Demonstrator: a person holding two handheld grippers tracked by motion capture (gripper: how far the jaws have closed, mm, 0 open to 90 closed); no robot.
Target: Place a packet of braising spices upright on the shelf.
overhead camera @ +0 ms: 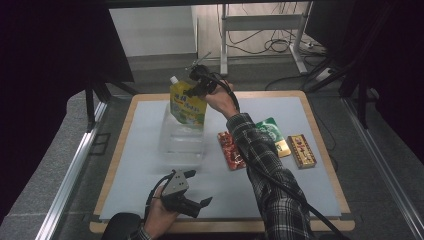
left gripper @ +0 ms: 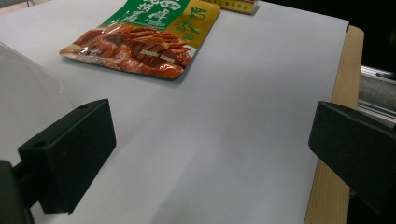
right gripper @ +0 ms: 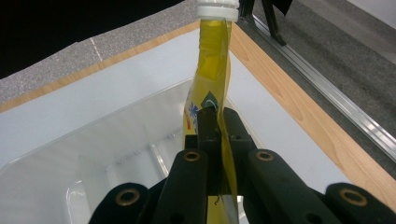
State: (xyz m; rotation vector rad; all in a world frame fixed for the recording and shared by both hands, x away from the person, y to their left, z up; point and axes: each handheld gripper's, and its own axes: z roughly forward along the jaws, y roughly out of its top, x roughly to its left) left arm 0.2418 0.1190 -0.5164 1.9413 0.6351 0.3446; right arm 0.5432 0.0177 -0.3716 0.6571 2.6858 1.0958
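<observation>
Right gripper [right gripper: 218,140]: clamped on pouch [overhead camera: 188,104], over bin [overhead camera: 182,140].
Left gripper [overhead camera: 192,192]: jaws apart, idle.
Tip: lower straight, cap up.

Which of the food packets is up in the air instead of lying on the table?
The yellow spouted pouch, pinched in the right claw above the clear plastic bin. The three other packets lie flat on the mat.

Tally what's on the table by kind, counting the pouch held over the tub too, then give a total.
Spouted pouches: 1, the yellow pouch, held in the right tongs above the tub
Clear plastic tubs: 1, the tub
Flat food packets: 2, the red packet and the green packet
Small boxes: 1, the box
Total: 5
</observation>
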